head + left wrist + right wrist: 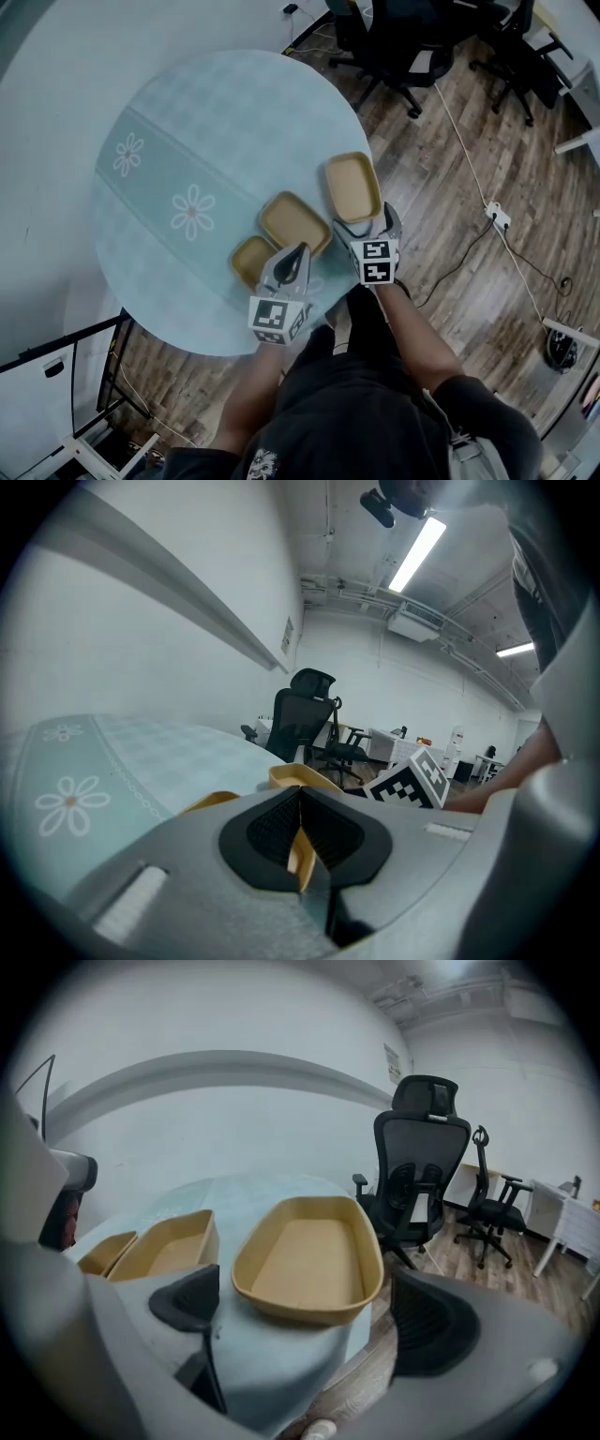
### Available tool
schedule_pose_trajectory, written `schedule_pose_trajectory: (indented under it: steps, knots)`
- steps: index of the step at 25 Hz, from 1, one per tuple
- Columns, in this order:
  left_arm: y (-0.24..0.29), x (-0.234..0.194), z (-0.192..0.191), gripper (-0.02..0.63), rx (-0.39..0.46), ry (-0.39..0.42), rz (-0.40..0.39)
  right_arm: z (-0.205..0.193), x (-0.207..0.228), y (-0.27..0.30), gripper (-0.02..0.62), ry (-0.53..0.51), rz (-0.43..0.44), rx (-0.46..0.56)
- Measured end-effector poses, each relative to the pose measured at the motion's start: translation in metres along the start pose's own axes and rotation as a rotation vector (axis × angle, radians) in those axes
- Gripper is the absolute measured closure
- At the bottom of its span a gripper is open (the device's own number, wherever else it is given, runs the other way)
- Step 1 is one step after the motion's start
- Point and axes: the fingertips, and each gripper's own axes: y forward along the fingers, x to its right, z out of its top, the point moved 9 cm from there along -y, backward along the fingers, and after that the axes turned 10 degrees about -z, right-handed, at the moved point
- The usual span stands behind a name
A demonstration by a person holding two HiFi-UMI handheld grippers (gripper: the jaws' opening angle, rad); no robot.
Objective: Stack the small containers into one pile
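Three tan containers sat on the counter (187, 122), none nested yet. All places below are given from the mid container (295, 222).

- Small container (251, 260): against its near-left corner. I could not tell whether they touched or were just apart.
- Large container (353, 186): just beside its far-right side, close to the counter edge.

Left gripper (299, 251): the jaws were together, clamped on a thin tan wall. The left gripper view showed that sliver pinched between the pads. From the head view I judged it to be the mid container's near rim. The container looked still seated on the counter, not lifted.

Right gripper (368, 223): it was just right of the mid container, at the large container's near end. The jaws were spread wide with nothing gripped. The large container's near rim lay ahead between the jaws, and both pads were clear of it.

Step in hand (judgement): the first pick-up was being prepared. The left side was already secured on the mid container, and the right was lining up on the large one.

Next move (judgement): the right gripper would need to go forward and tip down, so that one jaw drops inside the near wall and the other stays outside, and then close. The approach should be gentle, since a shove could slide the large container towards the counter edge. After that, the smaller containers could be nested into the larger.
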Motion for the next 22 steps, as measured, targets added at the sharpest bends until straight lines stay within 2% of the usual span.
schedule_pose_trajectory:
  steps: [12, 22]
  knots:
    - [0.002, 0.005, -0.001, 0.6, -0.01, 0.004, -0.009, 0.007, 0.0, 0.017, 0.039, -0.025, -0.012, 0.006]
    - [-0.004, 0.008, 0.0, 0.6, -0.006, 0.011, -0.014, 0.012, 0.003, 0.01, 0.089, -0.024, -0.004, 0.025]
